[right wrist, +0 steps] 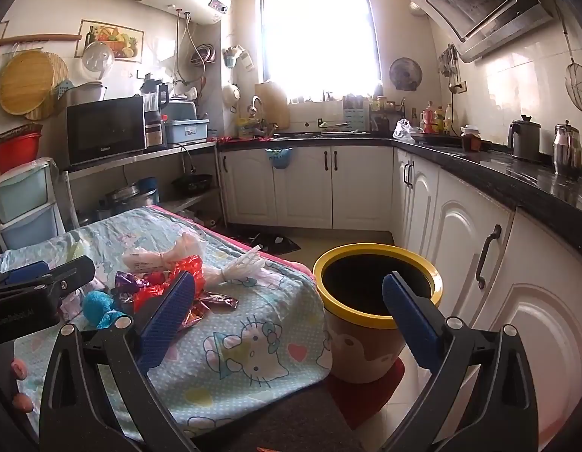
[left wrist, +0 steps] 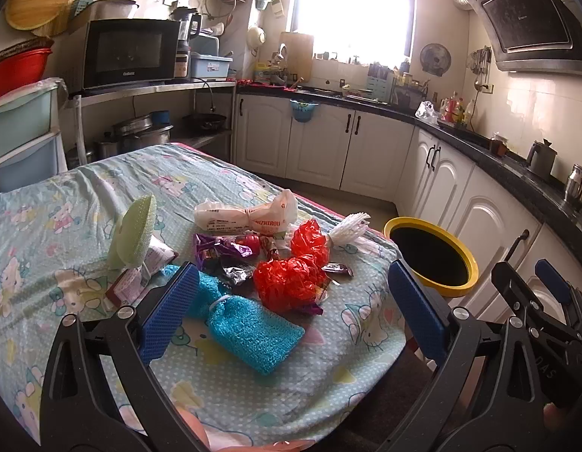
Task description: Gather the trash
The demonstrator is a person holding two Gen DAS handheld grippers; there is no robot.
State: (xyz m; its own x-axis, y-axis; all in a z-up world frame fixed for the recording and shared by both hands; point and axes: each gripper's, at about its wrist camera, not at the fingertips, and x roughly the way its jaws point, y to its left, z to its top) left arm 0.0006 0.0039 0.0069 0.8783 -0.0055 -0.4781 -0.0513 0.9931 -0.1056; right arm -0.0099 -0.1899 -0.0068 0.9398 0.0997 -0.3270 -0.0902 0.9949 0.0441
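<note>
A pile of trash lies on the Hello Kitty cloth of the table (left wrist: 46,196): crumpled red plastic (left wrist: 291,278), a purple wrapper (left wrist: 219,248), a white tied bag (left wrist: 245,214), a white plastic bundle (left wrist: 349,228) and a blue knit pouch (left wrist: 249,324). My left gripper (left wrist: 294,312) is open and empty, hovering just before the pile. A yellow-rimmed bin (right wrist: 377,286) stands on the floor right of the table. My right gripper (right wrist: 291,316) is open and empty, between the table edge and the bin. The red plastic (right wrist: 189,267) shows there too.
A green sponge (left wrist: 134,231) and small packets (left wrist: 127,286) lie left of the pile. White cabinets (right wrist: 460,241) with a black counter (right wrist: 517,177) run along the right and back. A microwave (left wrist: 129,52) and plastic drawers (left wrist: 23,135) stand at left.
</note>
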